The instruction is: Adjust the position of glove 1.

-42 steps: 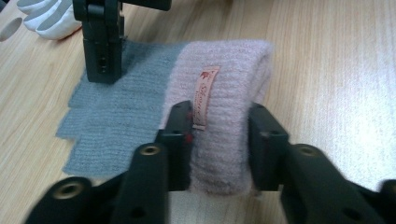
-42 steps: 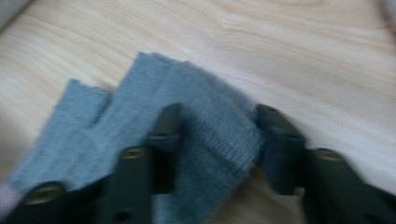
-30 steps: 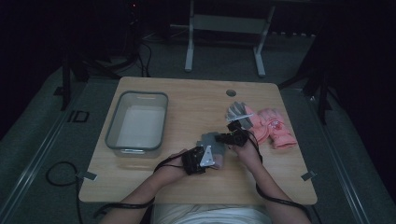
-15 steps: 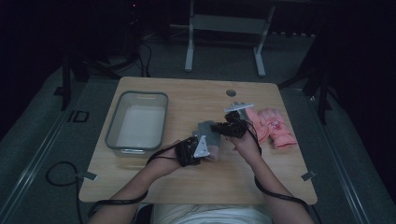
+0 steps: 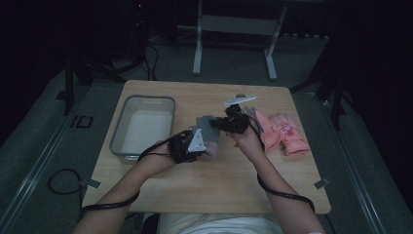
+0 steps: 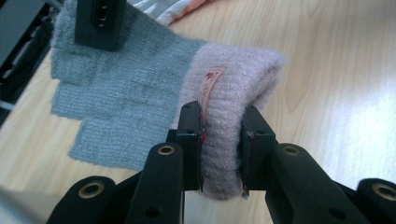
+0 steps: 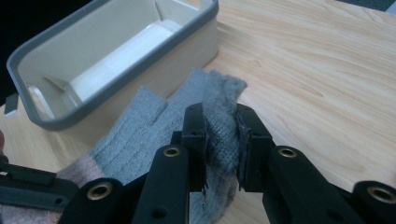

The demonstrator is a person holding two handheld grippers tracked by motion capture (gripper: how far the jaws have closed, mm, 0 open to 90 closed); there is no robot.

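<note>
A grey knit glove (image 5: pixel 208 127) with a pale pink cuff (image 6: pixel 233 88) hangs stretched between my two grippers above the wooden table (image 5: pixel 219 180). My left gripper (image 5: pixel 197 144) is shut on the cuff, its pads (image 6: pixel 190 135) squeezing the ribbed knit beside a small label. My right gripper (image 5: pixel 226 122) is shut on the grey finger end (image 7: pixel 219 135), the knit bunched between its pads. One jaw of the right gripper also appears at the top left of the left gripper view, on the grey knit (image 6: pixel 126 84).
An empty grey-rimmed bin (image 5: pixel 141 100) stands on the left half of the table, close under the glove in the right gripper view (image 7: pixel 112 88). Pink gloves (image 5: pixel 282 131) lie at the right. Cables trail from both forearms.
Both hands have risen and shifted left, carrying the grey glove up off the table and away from the pink gloves. Both grips have held.
</note>
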